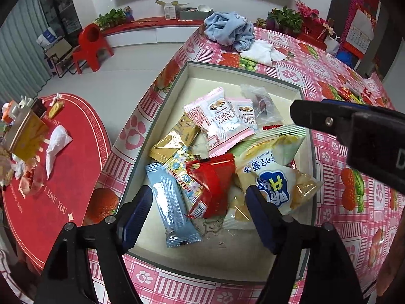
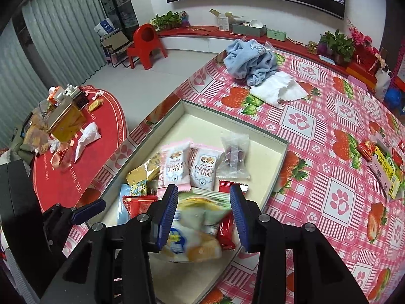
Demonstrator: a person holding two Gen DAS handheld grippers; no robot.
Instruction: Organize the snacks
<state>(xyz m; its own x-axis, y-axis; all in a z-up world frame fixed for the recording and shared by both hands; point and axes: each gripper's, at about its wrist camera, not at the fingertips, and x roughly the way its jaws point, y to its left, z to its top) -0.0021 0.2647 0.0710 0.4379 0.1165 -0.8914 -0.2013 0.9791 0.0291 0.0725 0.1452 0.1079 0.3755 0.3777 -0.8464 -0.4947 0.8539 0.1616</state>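
Note:
A shallow grey box on the pink strawberry tablecloth holds a pile of snack packets. My left gripper hangs open above the near end of the box. Below its gap lie a red packet and a light blue bar, neither of them touched. Two pink cranberry packets lie further back. My right gripper is shut on the top of a white and green chip bag, which looks blurred. That chip bag rests on the pile, below the right gripper's fingers.
A blue cloth and a white cloth lie at the table's far end. More loose snacks sit on the table to the right. A low red round table with clutter stands to the left, beyond the table edge.

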